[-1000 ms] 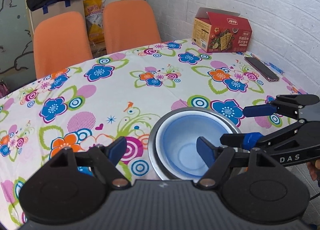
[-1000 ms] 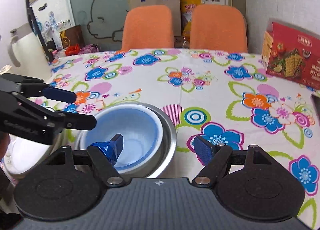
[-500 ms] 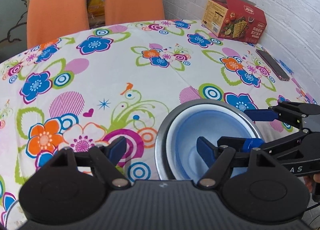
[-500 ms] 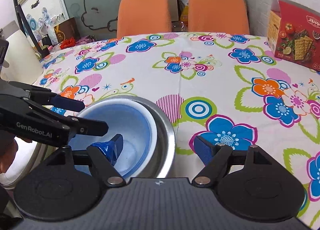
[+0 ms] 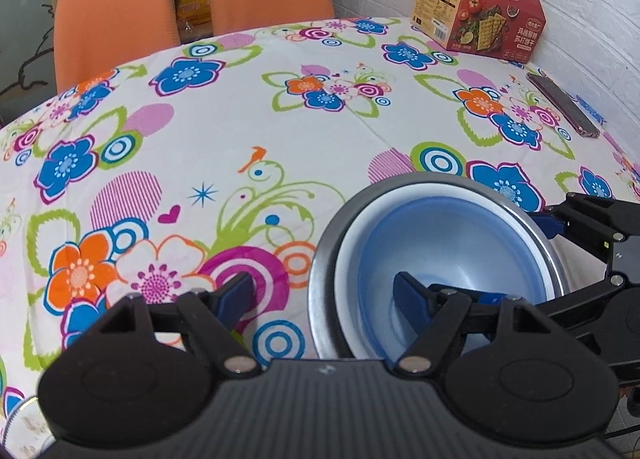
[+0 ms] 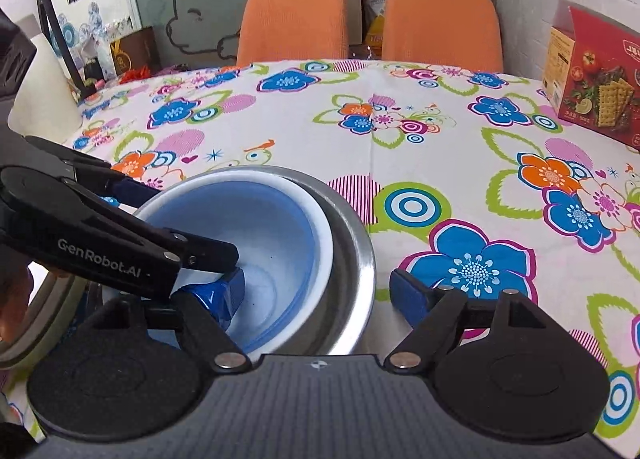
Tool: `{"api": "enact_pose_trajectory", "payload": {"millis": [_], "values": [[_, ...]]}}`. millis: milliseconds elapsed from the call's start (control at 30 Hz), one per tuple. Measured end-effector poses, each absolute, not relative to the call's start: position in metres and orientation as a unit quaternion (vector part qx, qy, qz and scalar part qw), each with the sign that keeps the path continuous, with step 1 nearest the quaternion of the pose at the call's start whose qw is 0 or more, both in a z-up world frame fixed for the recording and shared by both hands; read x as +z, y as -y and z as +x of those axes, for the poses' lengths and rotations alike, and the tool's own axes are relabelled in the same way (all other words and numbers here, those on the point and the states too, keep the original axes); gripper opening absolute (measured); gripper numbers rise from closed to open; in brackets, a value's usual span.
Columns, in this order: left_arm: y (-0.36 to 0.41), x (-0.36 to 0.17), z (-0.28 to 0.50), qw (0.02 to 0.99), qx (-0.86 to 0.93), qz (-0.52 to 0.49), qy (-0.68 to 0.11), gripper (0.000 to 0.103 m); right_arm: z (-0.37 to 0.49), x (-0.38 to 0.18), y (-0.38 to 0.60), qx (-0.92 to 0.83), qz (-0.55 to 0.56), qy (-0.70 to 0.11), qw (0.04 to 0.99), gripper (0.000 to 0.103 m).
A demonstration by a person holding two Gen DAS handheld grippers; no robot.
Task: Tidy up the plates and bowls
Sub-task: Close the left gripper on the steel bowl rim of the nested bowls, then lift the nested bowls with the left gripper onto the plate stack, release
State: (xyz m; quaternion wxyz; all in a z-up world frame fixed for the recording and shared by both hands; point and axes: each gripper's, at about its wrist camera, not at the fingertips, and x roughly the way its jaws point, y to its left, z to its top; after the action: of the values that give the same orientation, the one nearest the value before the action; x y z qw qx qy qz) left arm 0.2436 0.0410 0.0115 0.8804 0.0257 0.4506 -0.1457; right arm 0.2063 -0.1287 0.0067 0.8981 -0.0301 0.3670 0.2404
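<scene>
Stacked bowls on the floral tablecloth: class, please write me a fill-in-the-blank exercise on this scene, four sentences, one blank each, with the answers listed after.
1. The blue bowl sits nested inside a white bowl, and both sit in an outer bowl made of ____.
2. The left gripper and the right gripper both have their jaws ____.
3. The red cracker box stands beside the white ____ wall.
4. The two chairs behind the table are ____ in colour.

Answers: metal; open; brick; orange
</scene>
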Motion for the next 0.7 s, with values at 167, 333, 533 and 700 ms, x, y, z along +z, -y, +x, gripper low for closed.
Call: {"api": "enact_pose_trajectory", "payload": {"millis": [167, 333, 533, 700], "values": [[-0.041, 0.012, 0.241, 0.881, -0.144, 0.024, -0.451, 0.076, 0.202, 0.008, 0.125, 0.220, -0.024, -0.368, 0.903, 0.067], [-0.040, 0.014, 0.235, 0.882, -0.147, 0.016, -0.447, 0.058, 0.193, 0.007, 0.133, 0.251, 0.016, -0.360, 0.899, 0.061], [-0.033, 0.019, 0.238, 0.874, -0.142, -0.013, -0.465, 0.031, 0.190, 0.015, 0.124, 0.249, 0.024, -0.367, 0.896, 0.059], [-0.032, 0.051, 0.240, 0.887, -0.138, -0.021, -0.440, 0.031, 0.191, 0.044, 0.123, 0.241, 0.021, -0.339, 0.909, 0.063]]}}
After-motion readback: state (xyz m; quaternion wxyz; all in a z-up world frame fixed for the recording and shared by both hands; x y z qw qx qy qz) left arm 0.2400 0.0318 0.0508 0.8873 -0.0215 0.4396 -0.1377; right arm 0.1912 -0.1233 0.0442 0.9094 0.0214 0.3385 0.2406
